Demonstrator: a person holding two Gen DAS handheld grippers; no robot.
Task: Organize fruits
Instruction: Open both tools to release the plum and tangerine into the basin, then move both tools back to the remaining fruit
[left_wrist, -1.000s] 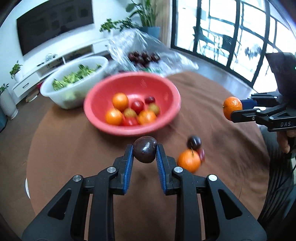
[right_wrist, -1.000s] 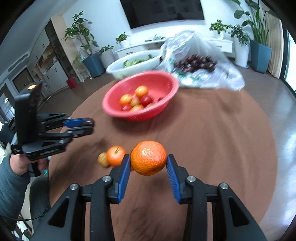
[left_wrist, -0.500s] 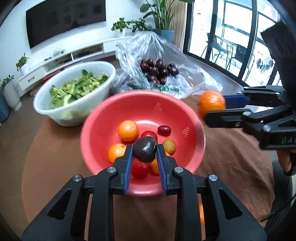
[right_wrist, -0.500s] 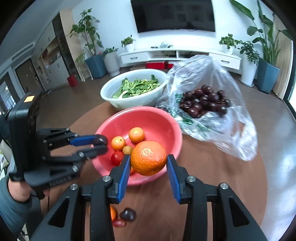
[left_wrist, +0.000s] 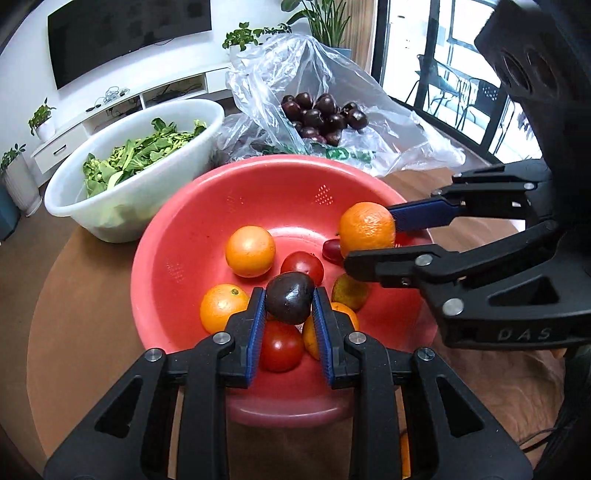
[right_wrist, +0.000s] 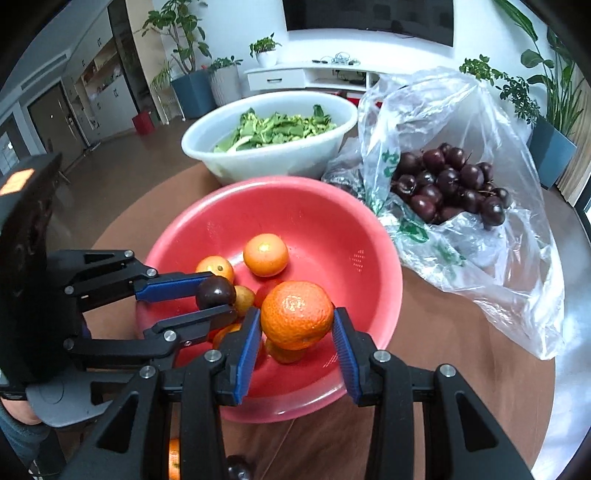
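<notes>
My left gripper (left_wrist: 290, 308) is shut on a dark plum (left_wrist: 290, 301) and hangs over the near side of the red bowl (left_wrist: 258, 166). From the right, my right gripper (left_wrist: 369, 236) reaches over the same bowl, shut on an orange (left_wrist: 365, 227). In the right wrist view that orange (right_wrist: 297, 314) sits between the blue pads, above the bowl (right_wrist: 295, 182). The left gripper (right_wrist: 216, 295) with the plum (right_wrist: 215, 292) is just to its left. Several oranges, tomatoes and small fruits lie in the bowl.
A white basin (left_wrist: 122, 218) of green leaves stands behind the bowl on the left. An open plastic bag (left_wrist: 369, 110) of dark plums lies behind on the right. An orange (right_wrist: 173, 458) and a dark fruit (right_wrist: 238, 470) lie loose on the brown round table, near its front.
Both grippers have carried their fruit from above the bare table to above the red bowl, and have drawn close together. The bowl now fills the middle of both views.
</notes>
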